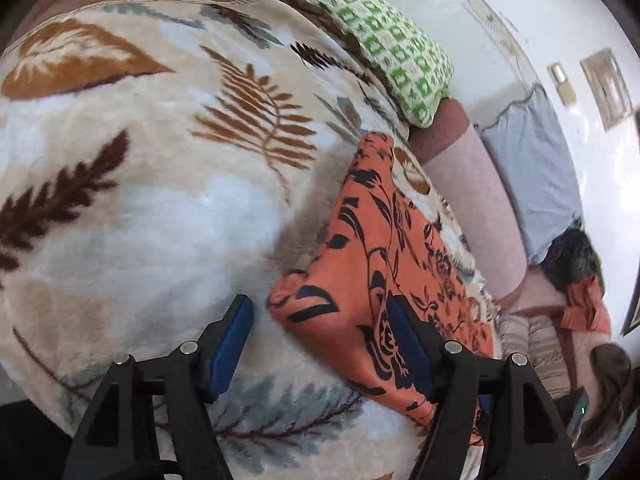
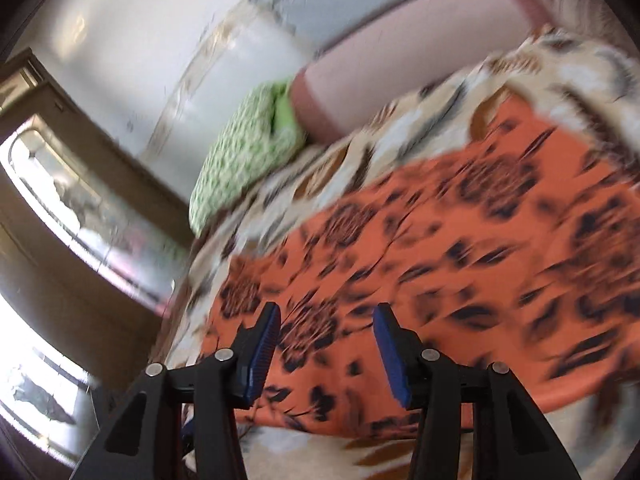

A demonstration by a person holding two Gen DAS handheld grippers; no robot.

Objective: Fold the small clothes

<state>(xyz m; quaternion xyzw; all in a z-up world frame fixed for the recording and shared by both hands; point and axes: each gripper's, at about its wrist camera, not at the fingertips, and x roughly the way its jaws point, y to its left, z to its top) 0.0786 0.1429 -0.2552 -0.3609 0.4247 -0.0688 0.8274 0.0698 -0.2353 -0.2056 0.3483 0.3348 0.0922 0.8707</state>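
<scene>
orange printed garment [image 1: 384, 264] lies flat on the leaf-pattern blanket [image 1: 140, 184] near its pillow-side edge. thin, limp, light; likely slides. pinch a corner. left gripper [image 1: 320, 344] and right gripper [image 2: 326, 354] both gape wide, empty.

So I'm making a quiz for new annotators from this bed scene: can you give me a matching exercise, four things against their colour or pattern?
Things:
1. garment
2. blanket
3. pillow
4. bolster

Looks:
A. plain pink with a darker end band
B. orange with dark floral print
C. green and white checks
D. cream with brown and grey leaves

Pairs: 1-B, 2-D, 3-C, 4-A
</scene>
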